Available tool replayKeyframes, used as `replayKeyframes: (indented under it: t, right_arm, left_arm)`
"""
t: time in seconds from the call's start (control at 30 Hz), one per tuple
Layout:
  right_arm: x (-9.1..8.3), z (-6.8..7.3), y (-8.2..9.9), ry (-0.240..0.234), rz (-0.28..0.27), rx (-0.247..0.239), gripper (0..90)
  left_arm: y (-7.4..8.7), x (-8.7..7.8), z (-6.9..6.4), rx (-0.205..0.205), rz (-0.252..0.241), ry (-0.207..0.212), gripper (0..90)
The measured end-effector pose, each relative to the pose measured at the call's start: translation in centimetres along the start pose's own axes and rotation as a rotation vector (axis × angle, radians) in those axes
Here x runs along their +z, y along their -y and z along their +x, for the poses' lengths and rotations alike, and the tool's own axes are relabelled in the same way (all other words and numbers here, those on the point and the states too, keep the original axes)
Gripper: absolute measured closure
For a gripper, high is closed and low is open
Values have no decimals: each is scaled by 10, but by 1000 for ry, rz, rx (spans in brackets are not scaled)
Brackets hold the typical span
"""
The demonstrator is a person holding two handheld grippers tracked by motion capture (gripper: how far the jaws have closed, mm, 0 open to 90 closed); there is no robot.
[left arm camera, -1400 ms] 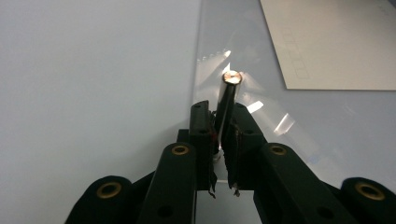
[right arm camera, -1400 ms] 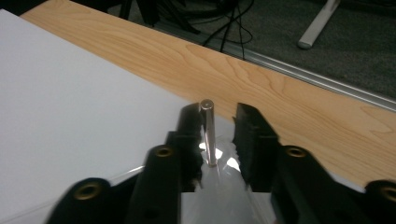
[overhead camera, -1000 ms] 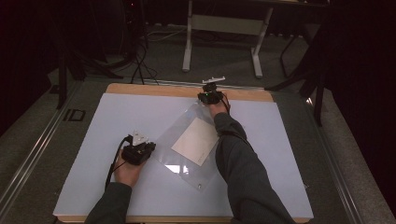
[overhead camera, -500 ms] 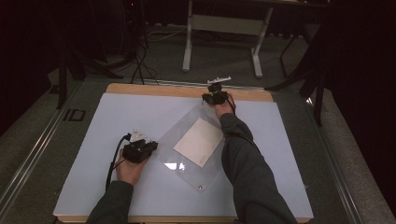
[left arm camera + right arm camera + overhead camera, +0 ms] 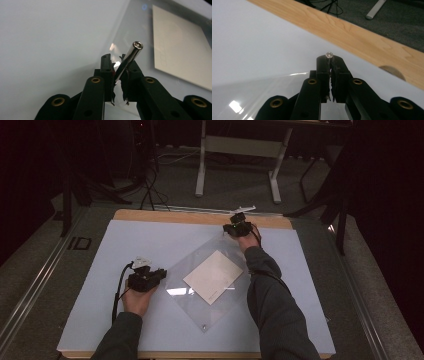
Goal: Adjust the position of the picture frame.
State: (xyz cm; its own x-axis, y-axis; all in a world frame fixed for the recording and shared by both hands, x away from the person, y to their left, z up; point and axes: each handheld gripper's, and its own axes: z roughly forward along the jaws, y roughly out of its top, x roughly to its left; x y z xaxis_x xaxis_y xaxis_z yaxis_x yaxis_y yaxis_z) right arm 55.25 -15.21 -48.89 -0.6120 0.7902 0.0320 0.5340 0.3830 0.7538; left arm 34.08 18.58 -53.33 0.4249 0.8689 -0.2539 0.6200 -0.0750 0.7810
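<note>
A clear plastic sheet lies as a diamond on the white tabletop, with a white paper under its middle. My left gripper is at the sheet's left corner. In the left gripper view its jaws have just been opening slightly, and a shiny metal pin still sits tilted between the pads. The sheet and paper lie beyond. My right gripper is at the sheet's far corner, shut on a small round-headed pin.
A wooden strip borders the table's far side, close ahead of the right gripper. Beyond it are grey floor, cables and a white stand. Metal rails run along the table's left side.
The right gripper has moved rightward along the far edge, and the sheet's far corner went with it. The left hand has stayed in place.
</note>
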Motion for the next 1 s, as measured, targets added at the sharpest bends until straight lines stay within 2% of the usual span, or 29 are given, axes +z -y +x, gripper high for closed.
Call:
replayKeyframes:
  t: [0.07,0.3,0.47,0.83,1.0]
  right_arm:
    - [-3,-1,3,-1,5,-4,859]
    - [-22,-1,14,6,-17,1,859]
    - [-39,-1,20,11,-30,-23,858]
    - [-65,-1,41,16,-58,-16,858]
    - [-76,2,47,28,-65,-16,858]
  left_arm:
    - [0,0,2,-11,-3,2,805]
    - [-6,-2,3,-1,-5,-5,804]
    - [-10,-1,5,-15,-15,-5,805]
    - [-24,3,9,-11,18,-19,806]
    - [-27,6,13,-33,32,-24,806]
